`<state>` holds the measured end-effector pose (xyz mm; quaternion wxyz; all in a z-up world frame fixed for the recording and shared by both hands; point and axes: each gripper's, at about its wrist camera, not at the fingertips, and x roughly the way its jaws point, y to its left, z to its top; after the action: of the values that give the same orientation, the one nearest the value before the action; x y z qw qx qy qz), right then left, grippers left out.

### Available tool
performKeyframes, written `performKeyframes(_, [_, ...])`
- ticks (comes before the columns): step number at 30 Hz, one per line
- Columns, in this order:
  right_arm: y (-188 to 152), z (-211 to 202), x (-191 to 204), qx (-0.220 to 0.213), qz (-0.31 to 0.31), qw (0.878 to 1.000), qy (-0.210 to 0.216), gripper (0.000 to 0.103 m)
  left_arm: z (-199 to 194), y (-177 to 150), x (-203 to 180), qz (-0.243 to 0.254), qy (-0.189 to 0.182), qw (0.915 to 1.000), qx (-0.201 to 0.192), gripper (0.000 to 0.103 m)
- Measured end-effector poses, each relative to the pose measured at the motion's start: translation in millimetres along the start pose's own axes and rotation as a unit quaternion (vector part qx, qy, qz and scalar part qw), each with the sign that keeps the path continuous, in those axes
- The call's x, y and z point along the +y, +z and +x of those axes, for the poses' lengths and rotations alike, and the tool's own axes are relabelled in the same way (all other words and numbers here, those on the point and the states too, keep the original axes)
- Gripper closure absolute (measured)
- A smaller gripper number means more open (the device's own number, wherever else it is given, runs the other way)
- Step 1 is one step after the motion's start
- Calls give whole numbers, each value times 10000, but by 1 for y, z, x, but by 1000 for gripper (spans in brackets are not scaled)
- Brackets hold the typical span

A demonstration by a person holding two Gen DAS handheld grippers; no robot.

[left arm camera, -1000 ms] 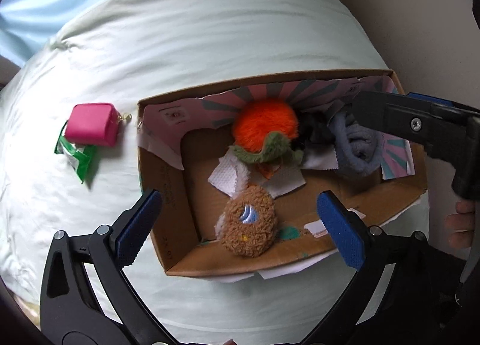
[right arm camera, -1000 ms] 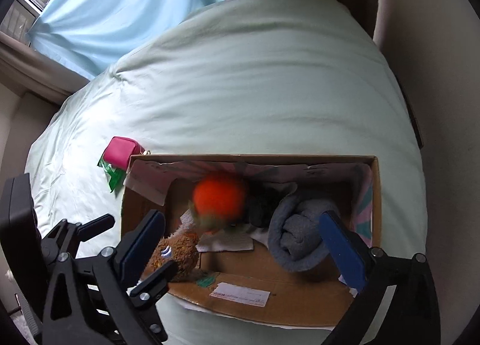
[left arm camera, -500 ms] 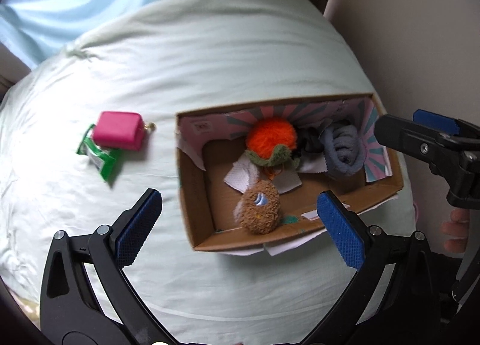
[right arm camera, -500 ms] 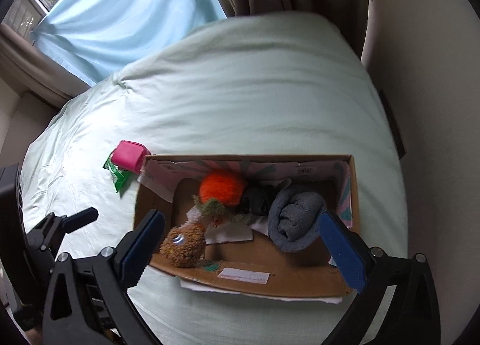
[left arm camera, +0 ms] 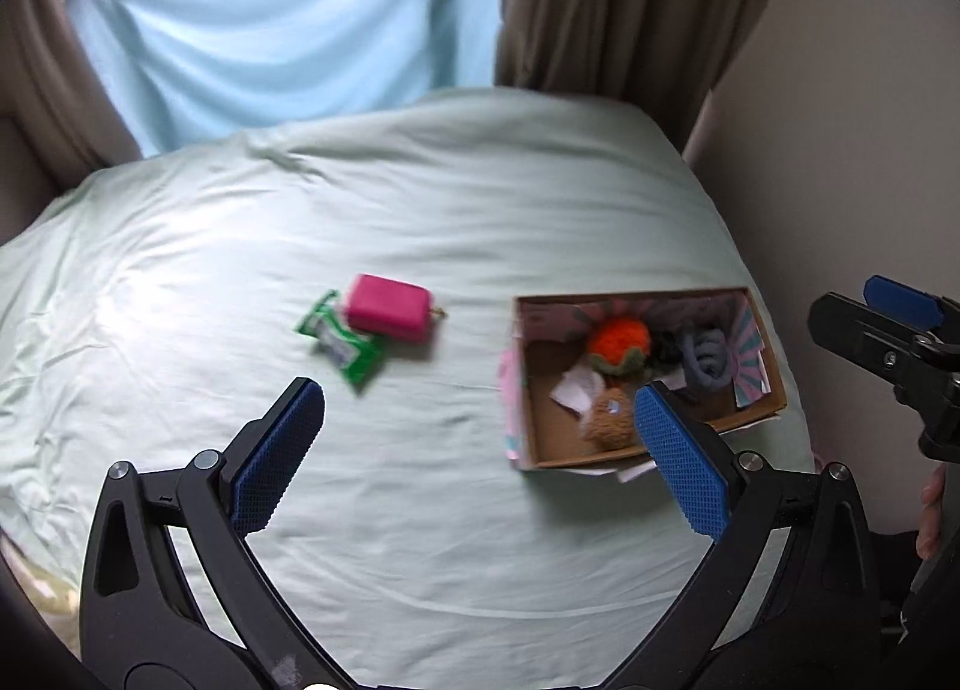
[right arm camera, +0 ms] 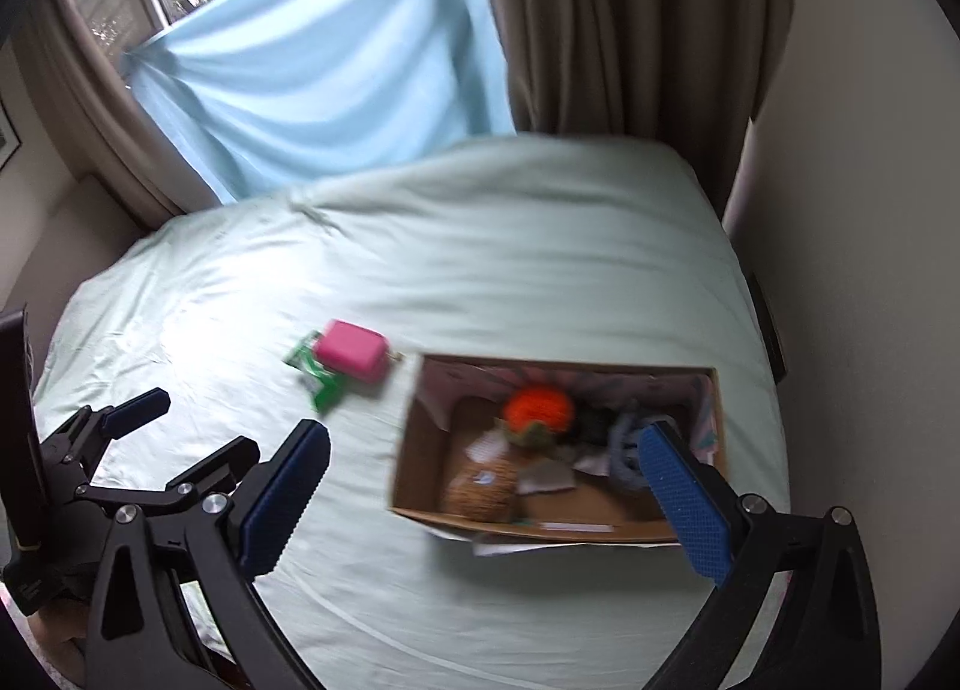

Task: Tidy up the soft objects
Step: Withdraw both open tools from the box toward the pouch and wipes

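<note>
Both grippers, left and right, hung spread and empty; beside the box a pouch awaited sorting.

Both wrist views look down from high over the bed, facing the window curtain. They share the cardboard box, right of centre in each.

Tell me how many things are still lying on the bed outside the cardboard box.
2: a pink pouch left of the cardboard box, and a green packet partly tucked under the pouch's near-left side. Nothing else shows on the bedsheet.
</note>
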<state>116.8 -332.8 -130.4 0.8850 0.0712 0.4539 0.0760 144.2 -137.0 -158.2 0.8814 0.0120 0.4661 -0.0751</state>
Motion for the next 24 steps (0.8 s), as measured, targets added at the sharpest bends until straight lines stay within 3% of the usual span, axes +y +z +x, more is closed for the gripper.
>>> performKeyframes(13, [-26,-42,109,-588,140,9981,-65,1,-83,-25,128,-286,89,9981,-545,0])
performKeyframes(24, [-23,-14,175,-736,76,9972,-123,1,-58,-22,212,-234,-241,9989,-326,0])
